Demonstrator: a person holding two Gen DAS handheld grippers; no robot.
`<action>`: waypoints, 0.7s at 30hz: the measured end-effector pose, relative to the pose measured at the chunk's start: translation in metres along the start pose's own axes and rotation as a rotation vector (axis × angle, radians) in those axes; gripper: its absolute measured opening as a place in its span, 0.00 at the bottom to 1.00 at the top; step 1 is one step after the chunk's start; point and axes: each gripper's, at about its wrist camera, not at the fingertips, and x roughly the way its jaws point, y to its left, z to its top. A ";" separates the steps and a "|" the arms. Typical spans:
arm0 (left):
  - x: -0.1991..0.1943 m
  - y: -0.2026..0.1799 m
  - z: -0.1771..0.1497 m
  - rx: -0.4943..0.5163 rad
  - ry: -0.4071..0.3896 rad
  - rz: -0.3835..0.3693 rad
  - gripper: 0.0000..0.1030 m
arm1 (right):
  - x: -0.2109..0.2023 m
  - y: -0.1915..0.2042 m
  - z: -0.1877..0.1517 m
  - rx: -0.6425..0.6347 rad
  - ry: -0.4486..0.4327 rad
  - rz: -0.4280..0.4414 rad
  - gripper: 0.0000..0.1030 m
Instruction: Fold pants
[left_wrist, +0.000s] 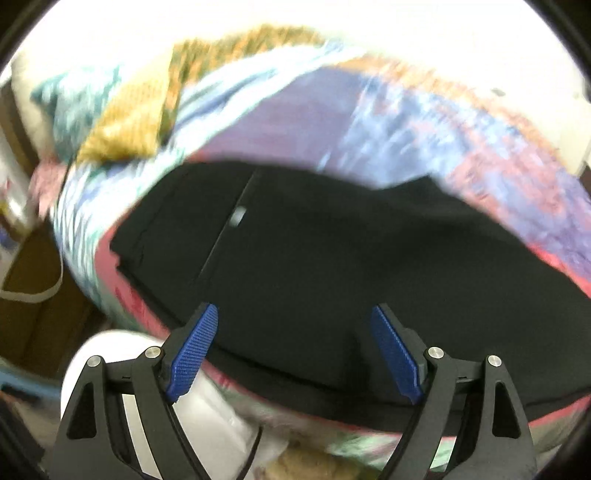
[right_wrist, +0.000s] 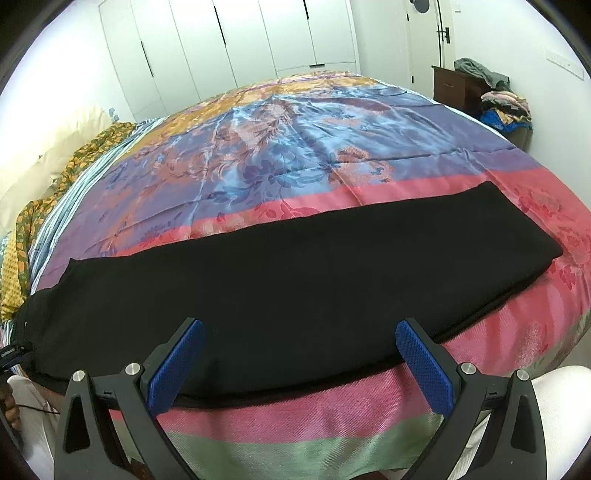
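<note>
Right wrist view: black pants lie flat as one long band across the near part of a bed, on a glossy floral bedspread. The band's near long edge runs close to the bed's near edge, on the pink border stripe, with a green stripe below it at the drop. Beyond the far long edge the bedspread is bare up to the white wardrobe doors, so open surface lies behind the garment; its right end stops short of the bed's right side. A dark nightstand bearing heaped clothes stands by the far right wall.

The pants appear matte, dark and smooth, with a thin seam along the near edge. In the motion-blurred left wrist view the same pants show a straight seam line and a small pale tag.

The right gripper hangs above the near edge, its blue ribbed pads spread wide with nothing clasped. The left gripper likewise stands released over the cloth, pads apart and gripping nothing. A yellow patterned cloth and a cream pillow lie at the left side.
</note>
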 end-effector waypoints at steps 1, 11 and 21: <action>-0.005 -0.006 0.001 0.025 -0.030 -0.005 0.85 | 0.001 -0.001 0.000 0.003 0.004 0.000 0.99; 0.045 -0.057 0.007 0.198 0.076 -0.046 0.88 | 0.000 0.003 -0.001 -0.013 0.006 -0.002 0.99; 0.051 -0.050 -0.004 0.219 0.131 0.008 0.90 | 0.005 0.002 -0.002 -0.007 0.021 0.001 0.99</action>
